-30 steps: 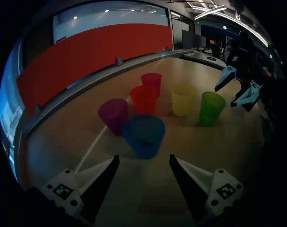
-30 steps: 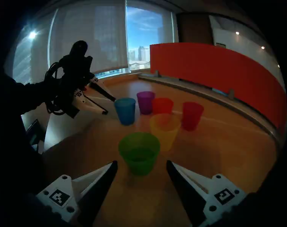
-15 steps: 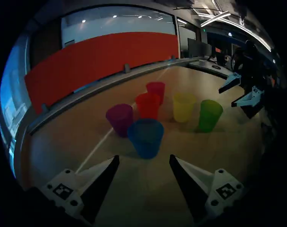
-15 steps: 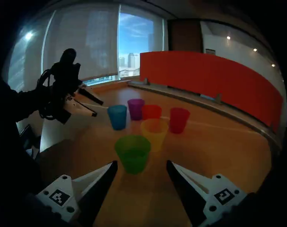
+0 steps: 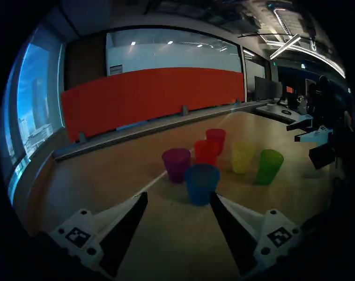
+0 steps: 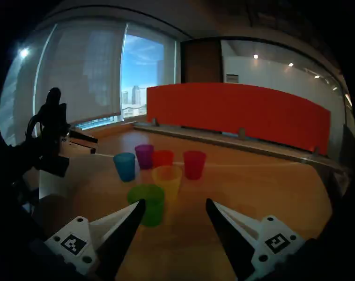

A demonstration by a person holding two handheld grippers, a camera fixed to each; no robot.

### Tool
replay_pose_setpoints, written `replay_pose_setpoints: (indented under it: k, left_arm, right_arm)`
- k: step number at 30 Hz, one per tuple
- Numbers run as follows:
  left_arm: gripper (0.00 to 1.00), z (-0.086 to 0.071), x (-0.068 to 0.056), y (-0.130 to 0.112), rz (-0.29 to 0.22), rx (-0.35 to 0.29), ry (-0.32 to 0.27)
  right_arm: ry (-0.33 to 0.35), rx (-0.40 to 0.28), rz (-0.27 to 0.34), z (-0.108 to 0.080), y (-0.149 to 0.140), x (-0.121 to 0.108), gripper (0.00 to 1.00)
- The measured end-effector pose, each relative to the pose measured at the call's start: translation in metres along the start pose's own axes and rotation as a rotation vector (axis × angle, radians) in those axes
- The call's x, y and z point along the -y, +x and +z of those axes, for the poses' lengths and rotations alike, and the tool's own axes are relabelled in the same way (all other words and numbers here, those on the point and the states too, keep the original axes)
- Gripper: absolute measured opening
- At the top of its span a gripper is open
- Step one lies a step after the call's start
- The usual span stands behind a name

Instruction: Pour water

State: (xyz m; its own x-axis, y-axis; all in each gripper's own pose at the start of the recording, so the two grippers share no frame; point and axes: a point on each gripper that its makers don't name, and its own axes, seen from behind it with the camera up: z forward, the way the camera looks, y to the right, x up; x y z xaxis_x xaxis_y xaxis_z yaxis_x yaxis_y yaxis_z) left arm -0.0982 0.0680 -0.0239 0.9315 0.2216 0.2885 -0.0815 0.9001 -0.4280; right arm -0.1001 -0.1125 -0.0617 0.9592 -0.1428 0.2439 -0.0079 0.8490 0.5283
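Hovering low over a wooden tabletop (image 5: 107,182), the left gripper (image 5: 177,194) is holding its two fingers spread wide and gripping nothing in the left gripper view. A blue cup (image 5: 202,183) is standing just beyond the fingertips at lower centre, nearer the right-hand finger. Behind it a purple cup (image 5: 176,164) and an orange cup (image 5: 206,152) are sitting side by side, with a red cup (image 5: 216,139) farther back. A yellow cup (image 5: 243,157) and a green cup (image 5: 269,166) are trailing off to the right. All six are standing upright and close together; whether any is holding water cannot be told. At the right edge the right gripper (image 5: 311,130) is hanging above the table, apart from the cups, fingers parted. A long red partition (image 5: 154,96) is running across the upper middle.

In the right gripper view, the right gripper (image 6: 175,201) is likewise showing its fingers wide apart and empty. The green cup (image 6: 153,199) is standing at the tip of the left-hand finger, partly hidden by it, with the yellow cup (image 6: 167,180) just behind. The blue cup (image 6: 125,166), purple cup (image 6: 144,156), orange cup (image 6: 162,158) and red cup (image 6: 194,164) are lining up across the middle. At the left edge a dark hand (image 6: 46,140) is gripping the left gripper (image 6: 94,145), near the blue cup but not touching it.
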Motion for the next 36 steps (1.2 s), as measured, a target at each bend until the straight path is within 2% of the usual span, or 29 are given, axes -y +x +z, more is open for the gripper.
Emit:
replay_pose_setpoints:
  k: [5,12,17,21,26,30,36]
  left_arm:
    - [0.98,-0.010,0.016,0.015,-0.008,-0.071,0.076]
    - [0.98,-0.026,0.038,0.042,-0.028,-0.188,0.201]
    - [0.98,-0.034,0.040,0.054,-0.030,-0.254,0.258]
    - [0.98,-0.040,0.042,0.062,-0.035,-0.299,0.304]
    - [0.98,-0.051,0.047,0.068,-0.072,-0.361,0.376]
    - [0.98,-0.052,0.050,0.065,-0.091,-0.364,0.408]
    - [0.98,-0.054,0.053,0.064,-0.119,-0.377,0.439]
  right_arm:
    - [-0.063,-0.055,0.020,-0.003,0.014,-0.012,1.00]
    - [-0.179,-0.127,0.010,-0.007,0.035,-0.037,0.99]
    - [-0.310,-0.203,0.001,-0.015,0.056,-0.065,1.00]
    - [-0.382,-0.260,0.005,-0.022,0.068,-0.081,0.99]
    - [-0.459,-0.326,0.042,-0.032,0.084,-0.100,0.99]
    - [-0.517,-0.361,0.068,-0.040,0.091,-0.115,0.99]
    - [-0.577,-0.377,0.091,-0.045,0.091,-0.130,0.99]
